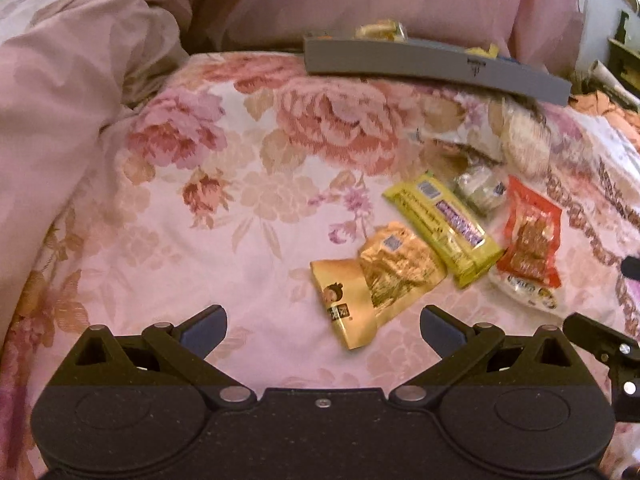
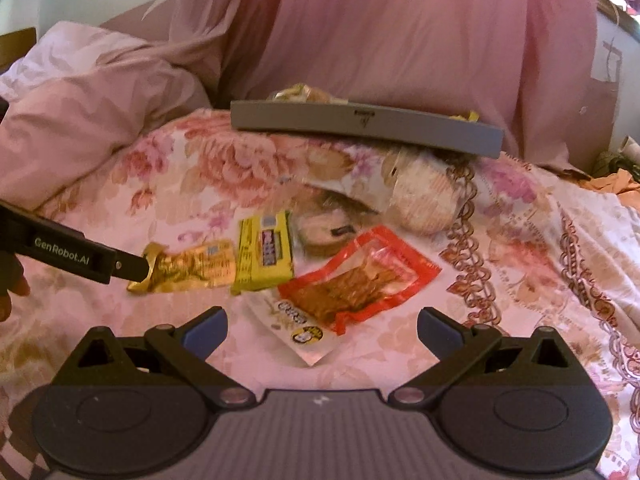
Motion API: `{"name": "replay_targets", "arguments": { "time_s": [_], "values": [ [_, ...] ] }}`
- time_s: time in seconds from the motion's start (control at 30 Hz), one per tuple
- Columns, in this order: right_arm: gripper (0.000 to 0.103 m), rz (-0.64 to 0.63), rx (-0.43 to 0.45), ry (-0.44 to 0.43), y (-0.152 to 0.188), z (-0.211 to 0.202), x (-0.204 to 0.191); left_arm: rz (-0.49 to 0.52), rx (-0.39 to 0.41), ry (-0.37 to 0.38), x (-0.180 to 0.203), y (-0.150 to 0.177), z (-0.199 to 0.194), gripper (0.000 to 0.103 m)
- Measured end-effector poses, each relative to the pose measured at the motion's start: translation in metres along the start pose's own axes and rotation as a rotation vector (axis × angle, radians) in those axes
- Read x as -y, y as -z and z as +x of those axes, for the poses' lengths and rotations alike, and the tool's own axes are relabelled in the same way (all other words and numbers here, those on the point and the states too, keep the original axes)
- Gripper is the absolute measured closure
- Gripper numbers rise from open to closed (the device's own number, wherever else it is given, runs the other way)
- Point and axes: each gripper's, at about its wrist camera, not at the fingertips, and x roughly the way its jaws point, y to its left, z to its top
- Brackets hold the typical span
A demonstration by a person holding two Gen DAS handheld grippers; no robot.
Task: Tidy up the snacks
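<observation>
Several snack packets lie on a floral bedspread. A gold packet (image 1: pixel 372 284) (image 2: pixel 188 270) lies just ahead of my open, empty left gripper (image 1: pixel 323 326). Beside it are a yellow bar packet (image 1: pixel 444 228) (image 2: pixel 266 254), a red packet (image 1: pixel 530 236) (image 2: pixel 360 276) over a white one (image 2: pixel 296 324), a small pale packet (image 1: pixel 480 190) (image 2: pixel 324 230) and a round cracker pack (image 2: pixel 424 200). My right gripper (image 2: pixel 322 326) is open and empty, just before the red and white packets. A grey tray (image 1: pixel 432 66) (image 2: pixel 360 124) with some snacks in it sits at the back.
A bunched pink duvet (image 1: pixel 72 92) (image 2: pixel 88 112) rises at the left. Pink fabric stands behind the tray. The left gripper's finger (image 2: pixel 80 258) reaches in from the left of the right wrist view, touching the gold packet's end. The right gripper's side (image 1: pixel 600 344) shows at the right edge.
</observation>
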Motion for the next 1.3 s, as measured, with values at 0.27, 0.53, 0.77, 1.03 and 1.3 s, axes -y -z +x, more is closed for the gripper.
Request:
{"name": "replay_targets", "arguments": {
  "time_s": [0.27,0.53,0.77,1.03,1.3],
  "values": [
    [0.0,-0.076,-0.027,-0.039,-0.01,0.033,-0.012,0.163,-0.01,0.013,0.005,-0.006,0.022,0.001],
    [0.001,-0.17,-0.02,-0.109,-0.026,0.064,-0.021,0.443,0.029,0.094,0.002,-0.011,0.033,0.001],
    [0.012,-0.149,-0.055,-0.155,-0.032,0.085,-0.02,0.549,0.034,0.23,-0.005,-0.009,0.042,0.001],
    [0.021,-0.134,-0.086,-0.173,-0.035,0.102,-0.024,0.568,0.018,0.346,-0.01,-0.017,0.05,0.013],
    [0.041,-0.134,-0.107,-0.162,-0.037,0.108,-0.03,0.533,0.001,0.352,-0.011,-0.022,0.051,0.032]
  ]
}}
